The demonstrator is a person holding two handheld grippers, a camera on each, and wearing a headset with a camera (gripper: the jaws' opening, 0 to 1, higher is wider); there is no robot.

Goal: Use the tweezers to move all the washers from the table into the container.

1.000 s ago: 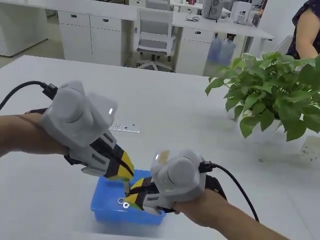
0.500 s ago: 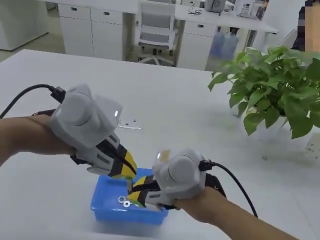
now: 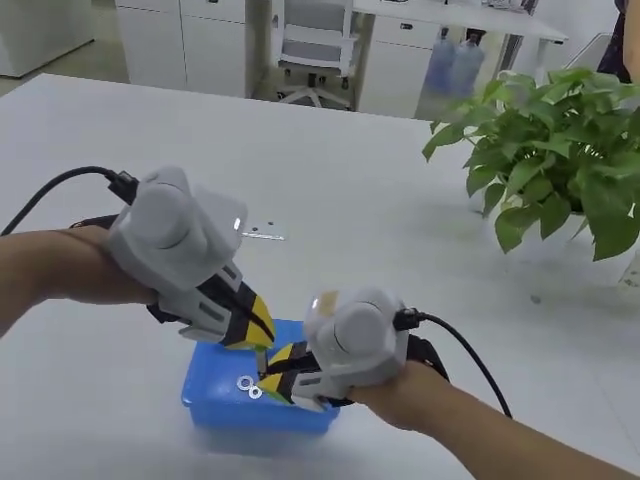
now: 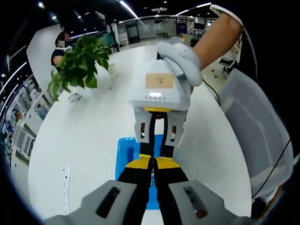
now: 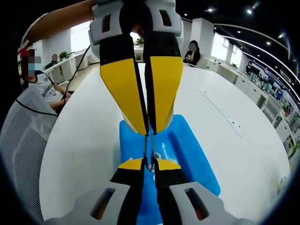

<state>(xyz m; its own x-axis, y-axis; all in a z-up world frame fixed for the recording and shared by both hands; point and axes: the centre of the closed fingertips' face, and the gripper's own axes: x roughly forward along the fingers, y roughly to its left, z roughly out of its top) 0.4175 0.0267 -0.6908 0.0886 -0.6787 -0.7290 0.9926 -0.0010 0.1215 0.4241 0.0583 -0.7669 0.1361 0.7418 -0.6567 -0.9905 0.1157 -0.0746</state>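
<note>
Table [image 3: 350, 200] — L tool [image 3: 262, 338] grips tweezers [image 5: 146, 147] over container [image 3: 250, 416].

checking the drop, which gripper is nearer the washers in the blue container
Right. The right gripper sits low over the blue container, just beside the washers; the left gripper hangs higher, above them.

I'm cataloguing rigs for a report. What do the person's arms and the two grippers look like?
The left gripper and the right gripper have rounded light grey bodies and black jaws faced in yellow. A black cable runs from each. The right one bears a tan label. Both arms are bare.
</note>
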